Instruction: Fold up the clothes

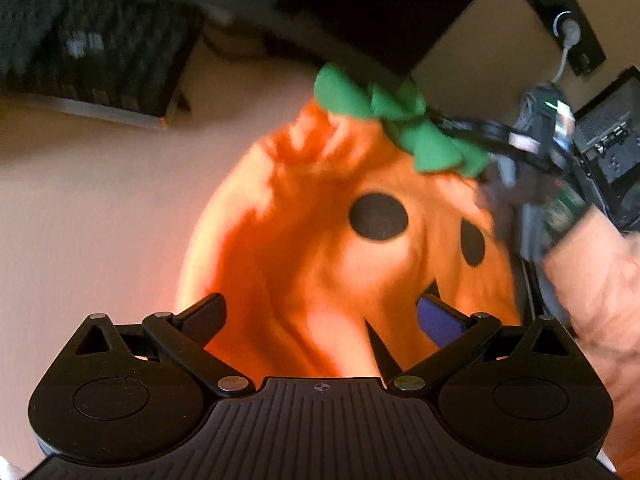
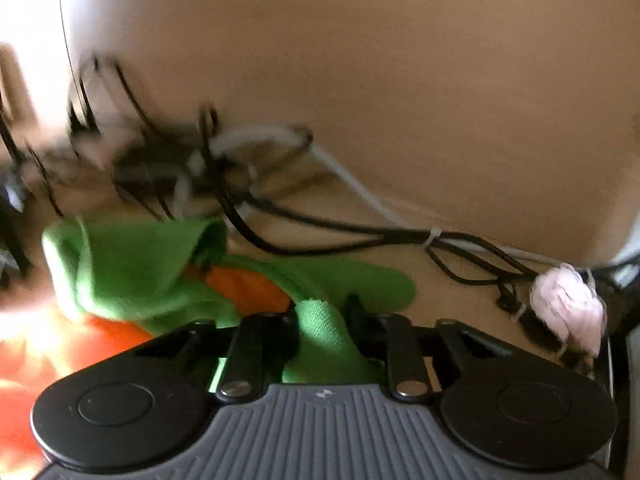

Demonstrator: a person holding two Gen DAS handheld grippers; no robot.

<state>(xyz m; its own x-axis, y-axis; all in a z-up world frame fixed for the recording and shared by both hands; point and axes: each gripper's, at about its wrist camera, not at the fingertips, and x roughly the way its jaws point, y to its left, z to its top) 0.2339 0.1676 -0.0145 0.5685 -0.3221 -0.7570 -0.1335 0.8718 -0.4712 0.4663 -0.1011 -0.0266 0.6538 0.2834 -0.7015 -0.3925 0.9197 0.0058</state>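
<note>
Left claw [image 1: 320, 316] spread wide, holding nothing, right claw [image 2: 322, 320] pinched tight on green fabric

Pumpkin costume [image 1: 304, 240]: soft matt orange fleece with flat black felt patches; leaf collar [image 2: 132, 268] of green fleece, its weave visible. Left gripper [image 1: 320, 316] and right gripper [image 2: 320, 320]: matt black plastic with ribbed housings and shiny metal rivets. Table [image 1: 80, 208]: smooth, pale, matt. Cables [image 2: 360, 236]: glossy black and white plastic sheathing.

The orange pumpkin-face fleece garment [image 1: 320, 240] lies on the tan table [image 1: 80, 220] before my left jaws; black keyboard [image 1: 88, 44] at ten o'clock.
</note>
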